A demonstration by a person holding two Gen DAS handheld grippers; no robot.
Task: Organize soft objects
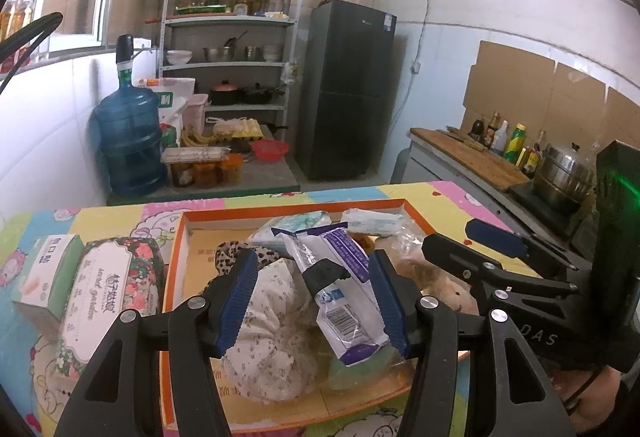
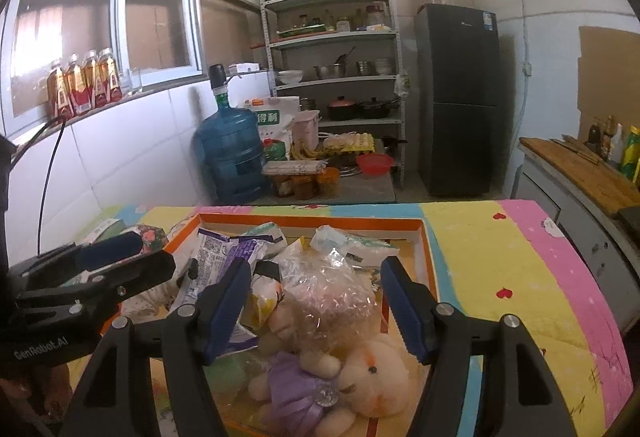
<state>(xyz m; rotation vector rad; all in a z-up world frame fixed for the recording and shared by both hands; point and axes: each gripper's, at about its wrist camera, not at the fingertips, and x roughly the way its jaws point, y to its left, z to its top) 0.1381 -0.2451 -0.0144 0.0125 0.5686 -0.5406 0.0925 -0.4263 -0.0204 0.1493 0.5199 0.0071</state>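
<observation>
Left hand-held gripper (image 1: 316, 301): jaws apart, empty, over purple-white packet (image 1: 340, 277) | Right hand-held gripper (image 2: 316, 305): open, empty, above bagged plush toy (image 2: 340, 337) | Both in orange tray (image 2: 430, 257) | Risk: slippery wrapping may slide from pads.

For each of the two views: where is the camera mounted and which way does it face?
Left wrist: on the left claw, looking forward and down at the orange tray; the right claw and a hand show at right.
Right wrist: on the right claw, looking over a plush bunny; the left claw shows at left.
Shared: tray, water jug, shelf, fridge.
</observation>
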